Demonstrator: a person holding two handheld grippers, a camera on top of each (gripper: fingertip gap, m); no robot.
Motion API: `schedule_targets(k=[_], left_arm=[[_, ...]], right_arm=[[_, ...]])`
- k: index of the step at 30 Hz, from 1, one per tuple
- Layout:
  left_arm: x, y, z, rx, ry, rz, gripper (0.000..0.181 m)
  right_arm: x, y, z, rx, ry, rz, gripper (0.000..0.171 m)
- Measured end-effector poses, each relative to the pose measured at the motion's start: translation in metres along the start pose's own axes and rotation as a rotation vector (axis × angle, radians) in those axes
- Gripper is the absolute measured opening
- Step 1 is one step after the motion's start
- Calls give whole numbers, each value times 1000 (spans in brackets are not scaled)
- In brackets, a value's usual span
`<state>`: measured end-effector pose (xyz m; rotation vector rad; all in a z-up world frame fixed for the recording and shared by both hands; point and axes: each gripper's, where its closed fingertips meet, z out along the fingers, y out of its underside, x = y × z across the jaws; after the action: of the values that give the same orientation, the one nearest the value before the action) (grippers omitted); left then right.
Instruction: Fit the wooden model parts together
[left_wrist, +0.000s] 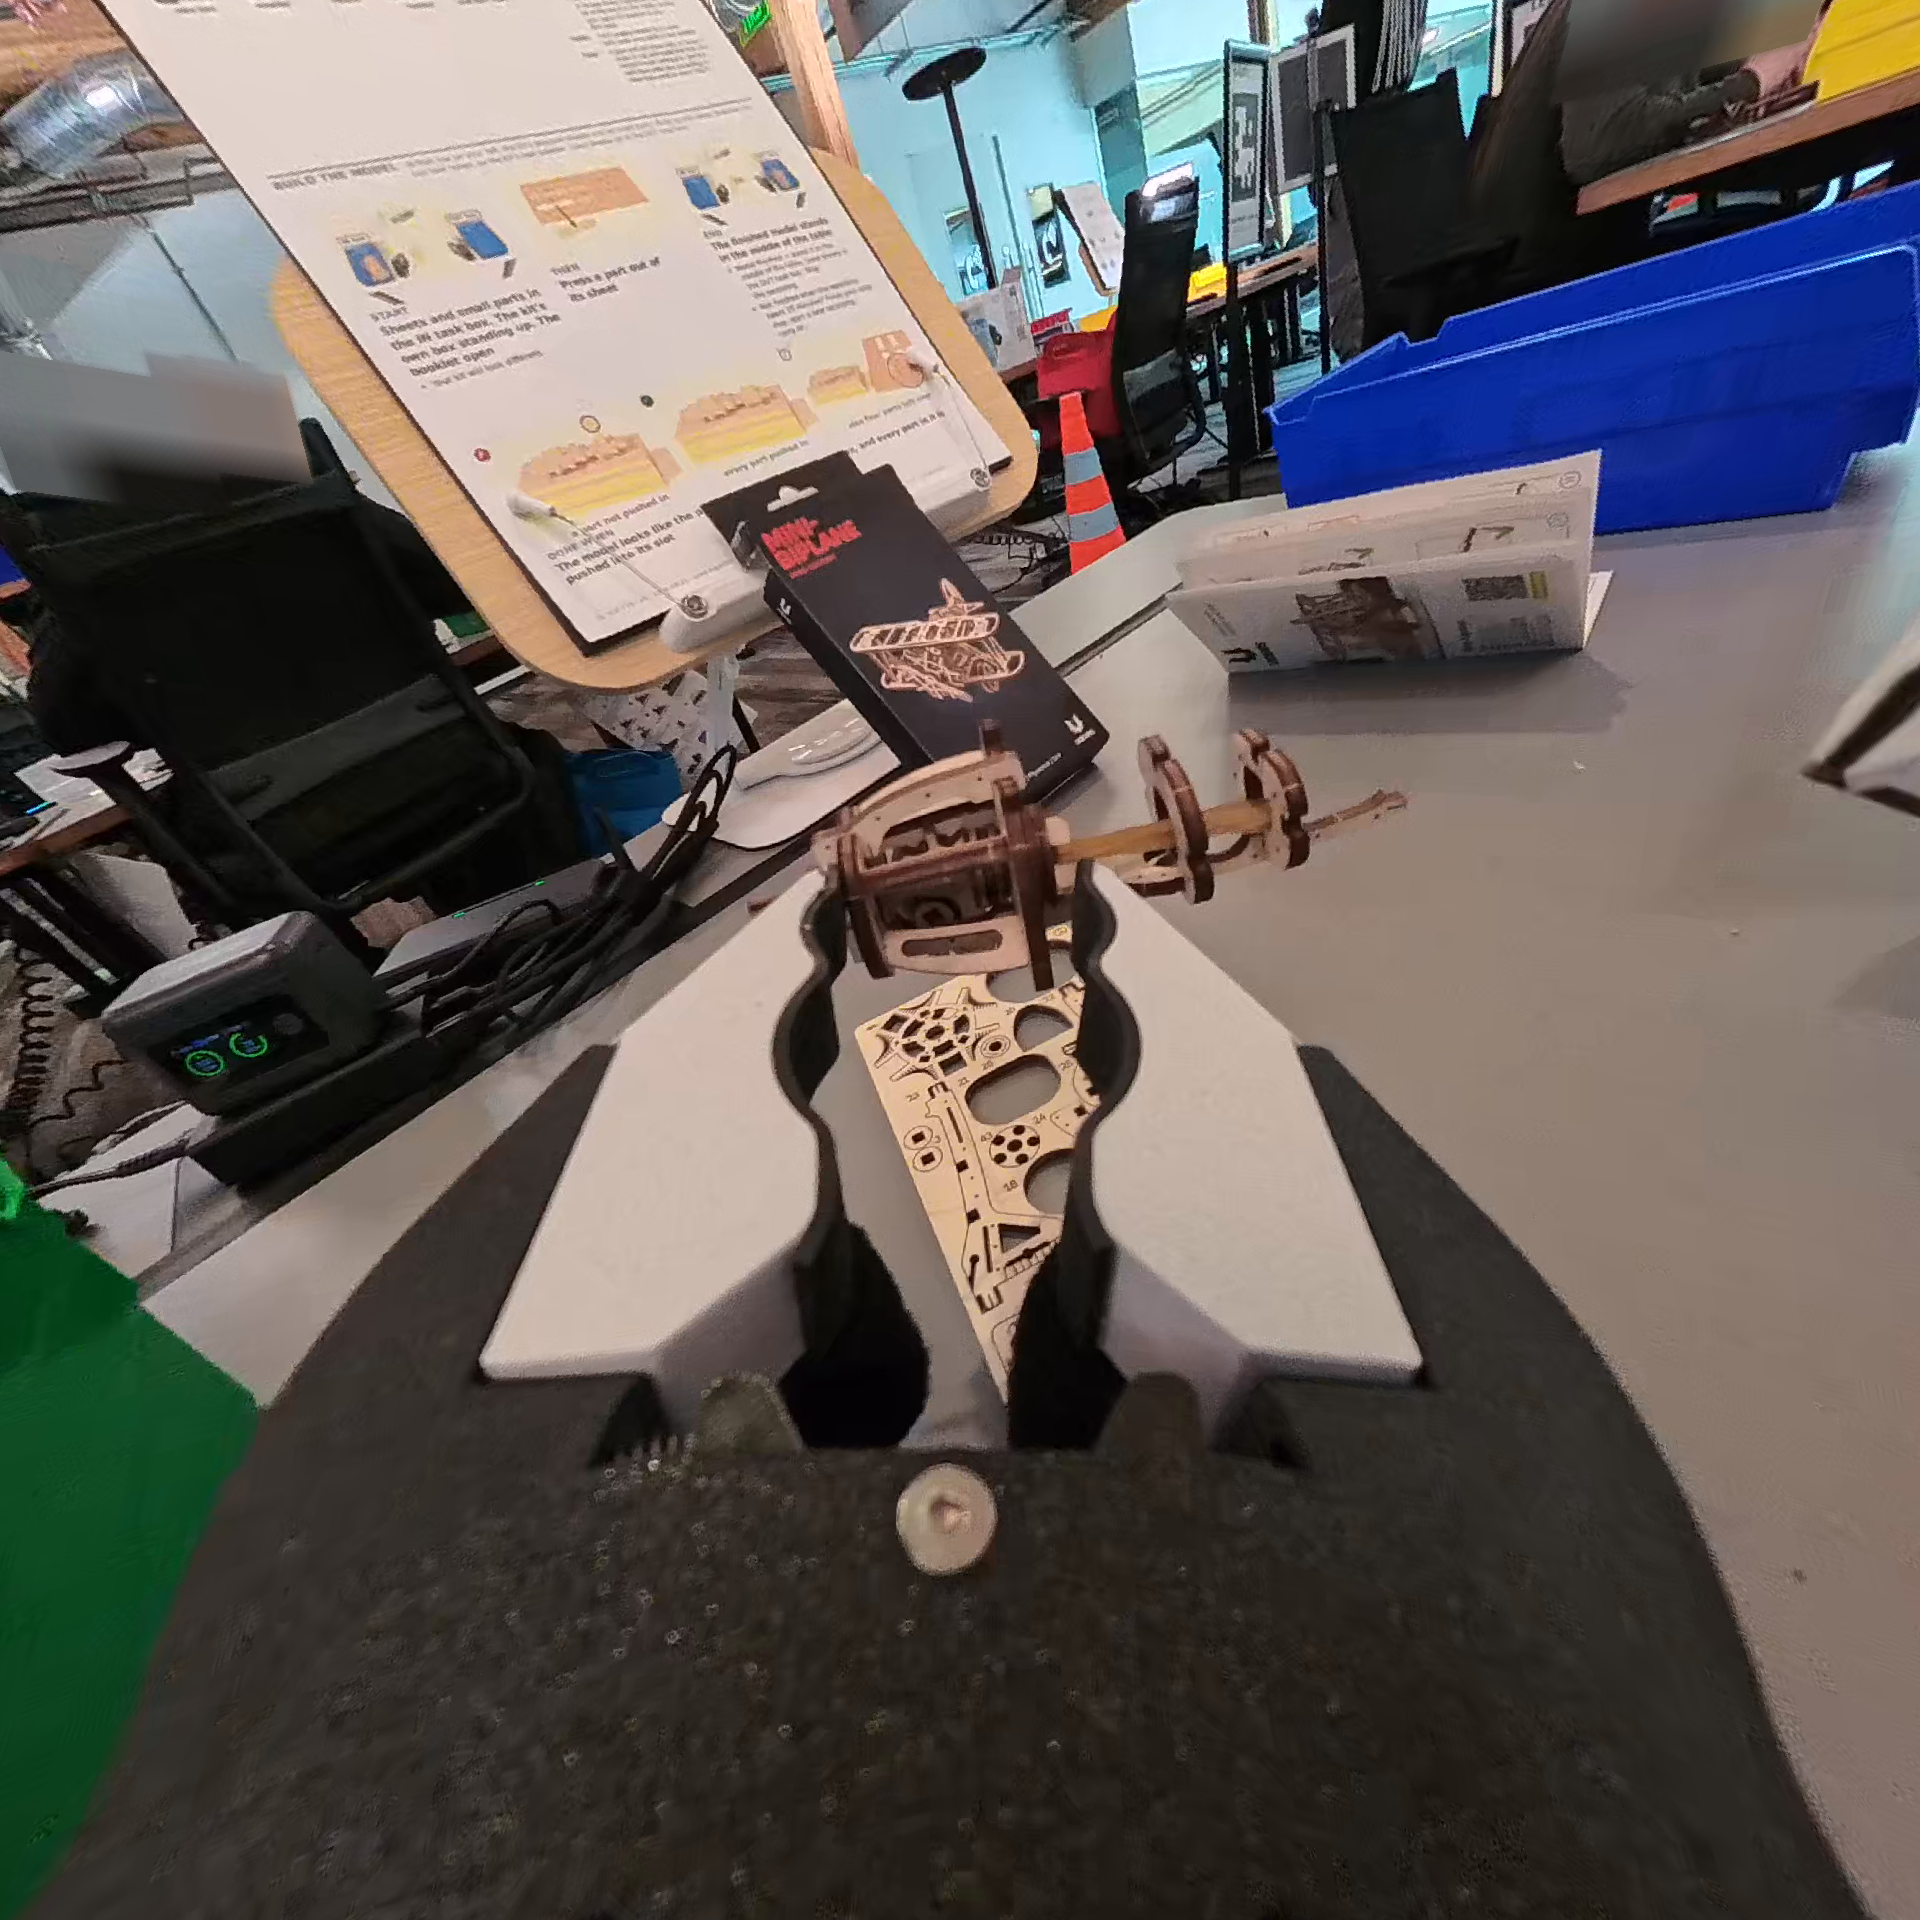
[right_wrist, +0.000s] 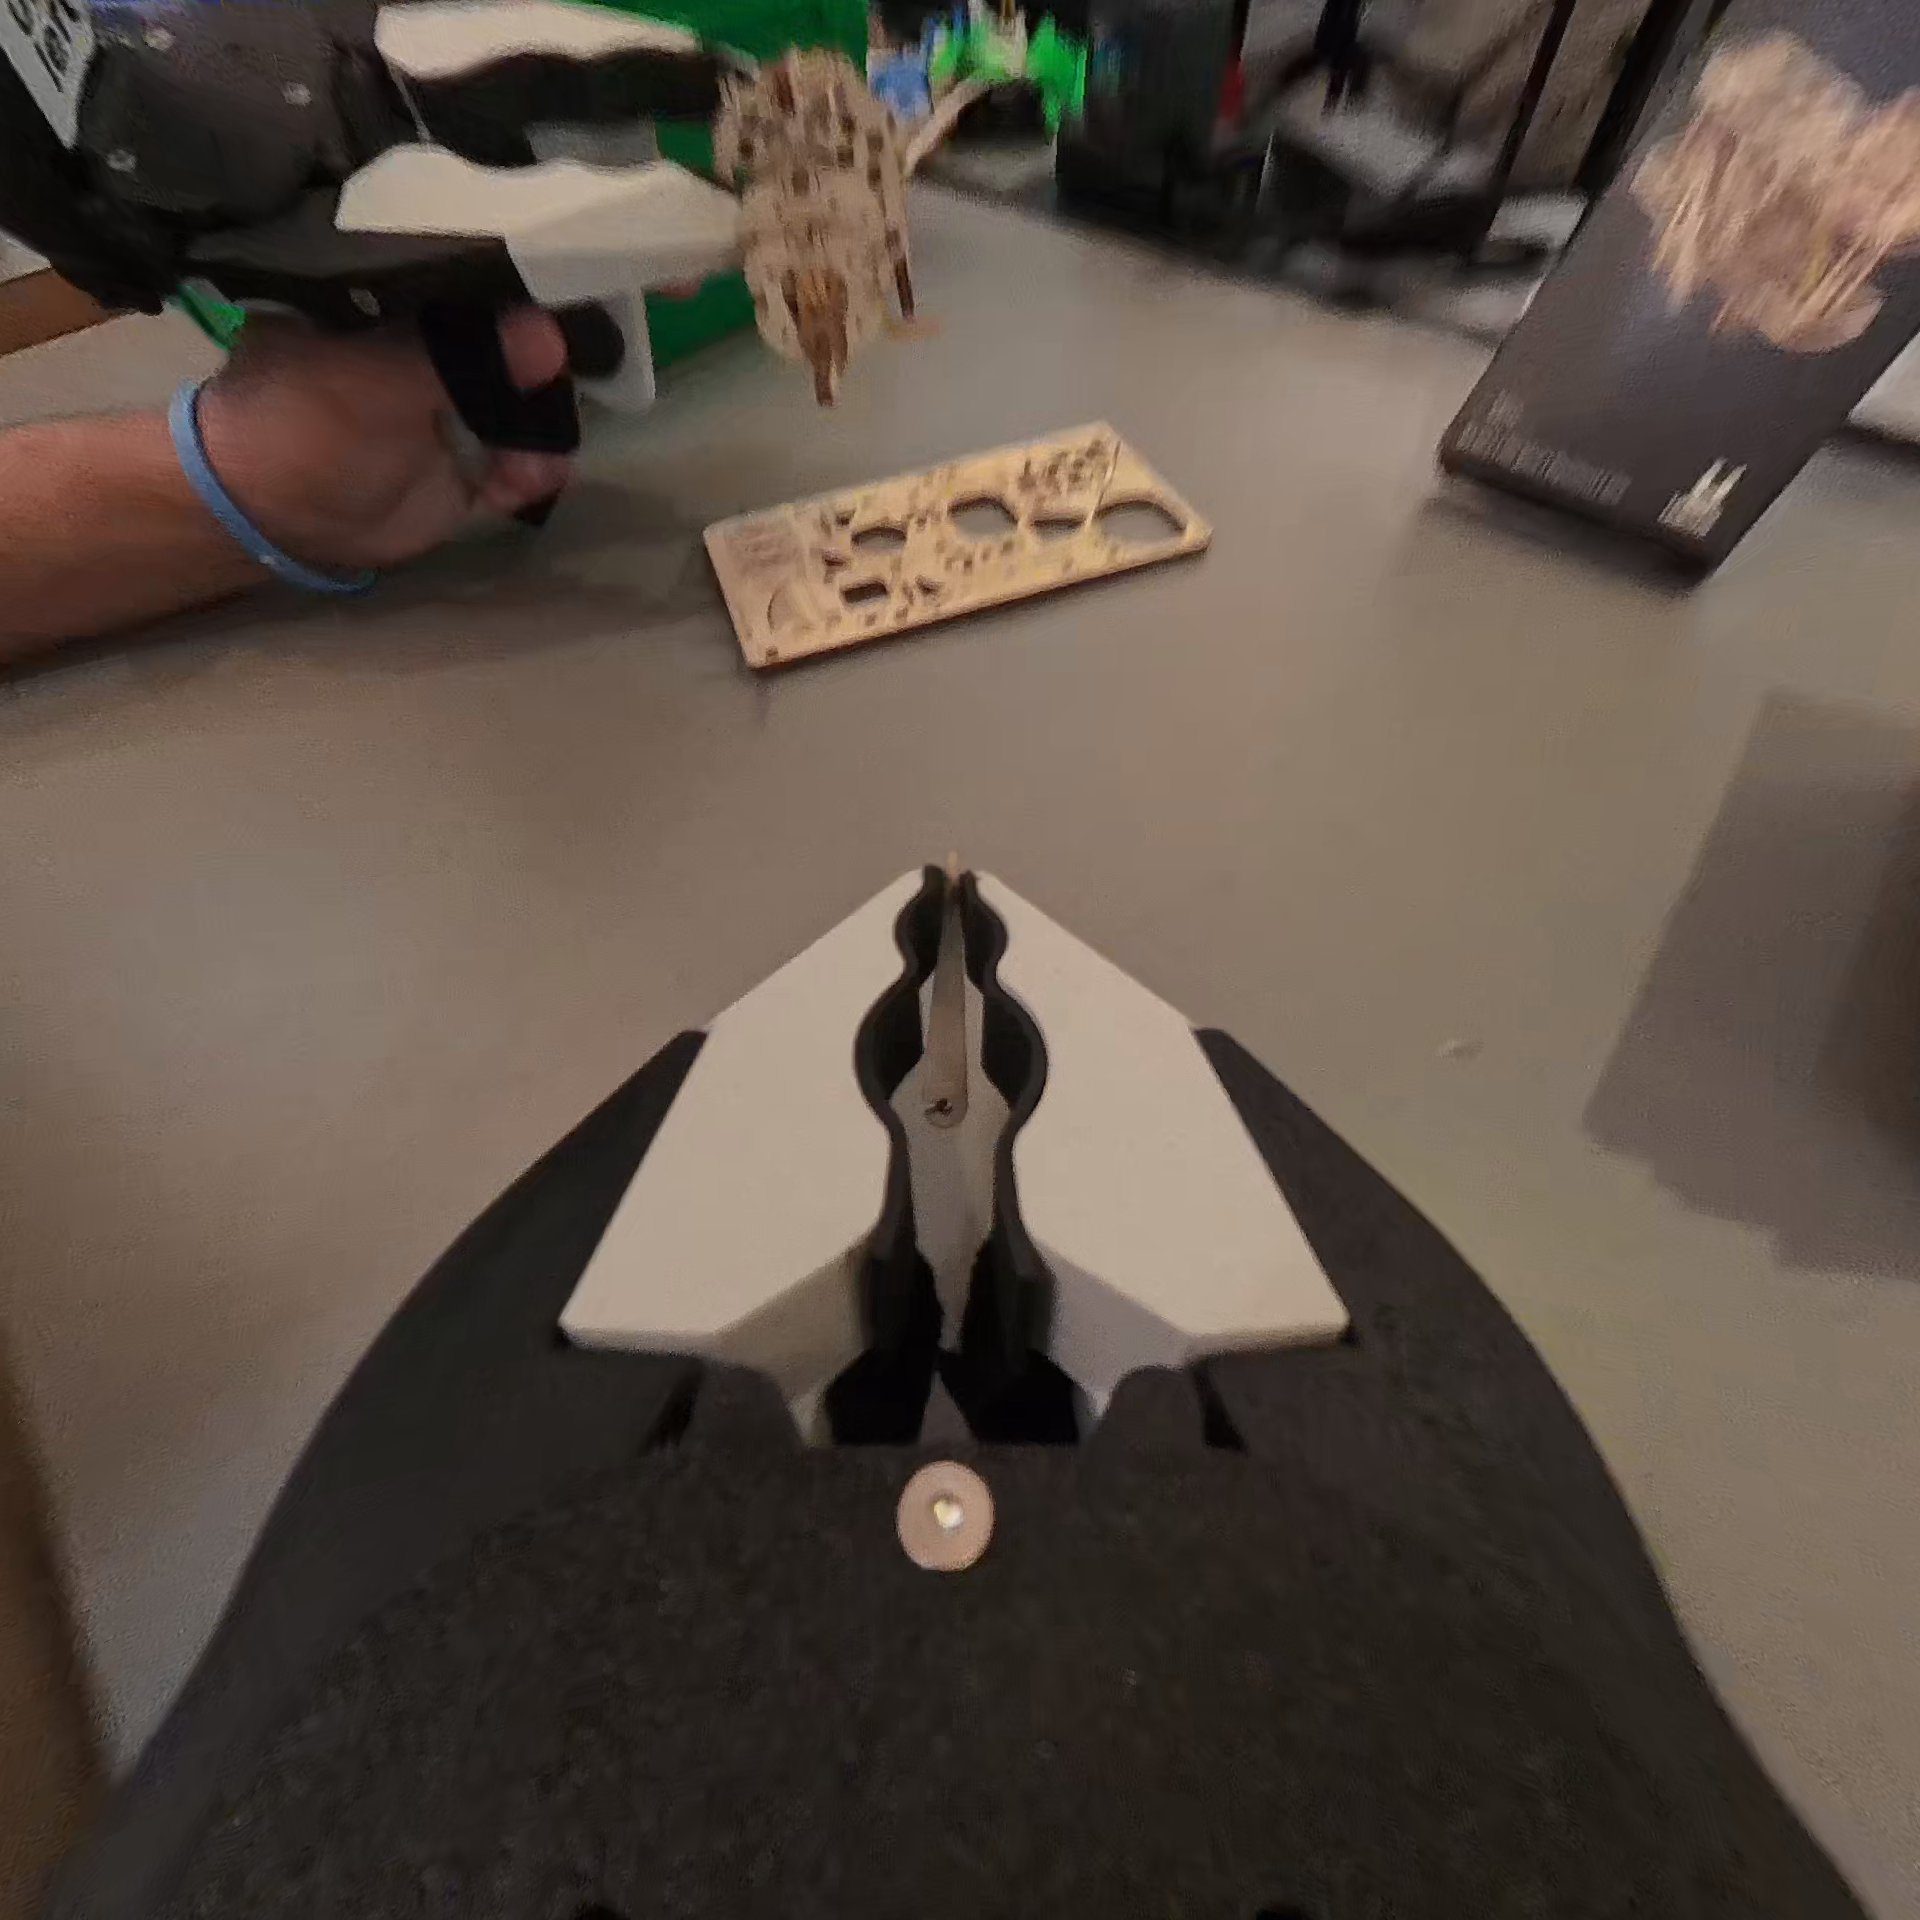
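Above the grey worktop (left_wrist: 1558, 1039), near the middle of the left wrist view, the left hand-held gripper (left_wrist: 951, 914) is clamped on the body of a half-built wooden model (left_wrist: 935, 873), lifted clear of the surface. A thin axle with two wheels (left_wrist: 1226, 810) sticks out toward the right of the frame, so part of the assembly already seems done. Directly below it lies the flat wooden parts sheet (right_wrist: 956, 540); several of its openings are empty, yet many small pieces look to be still in place, so I judge the build well short of finished. At the bottom centre of the right wrist view, the right hand-held gripper (right_wrist: 951, 883) is nearly closed on a very thin sliver (right_wrist: 951, 862) whose tip just shows past the fingertips; that view is blurred, so I cannot tell what piece it is. It sits well apart from the model, with bare worktop between them offering open room to approach. Obstacles stand around the rim: a black kit box (left_wrist: 904, 613) leaning just behind the model, a folded booklet (left_wrist: 1403, 582) and blue bin (left_wrist: 1621, 364) toward the upper right, and the worktop's edge with cables (left_wrist: 582, 925) running along the left of that frame.
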<state>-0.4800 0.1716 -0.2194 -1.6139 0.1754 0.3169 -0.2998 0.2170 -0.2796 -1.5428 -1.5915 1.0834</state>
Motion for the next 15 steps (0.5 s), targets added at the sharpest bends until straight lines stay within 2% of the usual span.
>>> schedule_targets(k=[4,6,8,13,15], left_arm=[[-1,1,0,-7,5,-9,41],[-1,2,1,-14,4,-3,41],[0,3,1,-16,8,-2,41],[-1,6,2,-28,7,-2,41],[-1,5,2,-27,8,-8,40]], right_arm=[[-45,23,-2,-238,-288,199,2],[-67,27,-5,-312,-383,228,2],[-82,26,-4,-329,-379,187,3],[-111,27,-6,-259,-253,373,16],[-127,15,-16,-201,-342,274,23]])
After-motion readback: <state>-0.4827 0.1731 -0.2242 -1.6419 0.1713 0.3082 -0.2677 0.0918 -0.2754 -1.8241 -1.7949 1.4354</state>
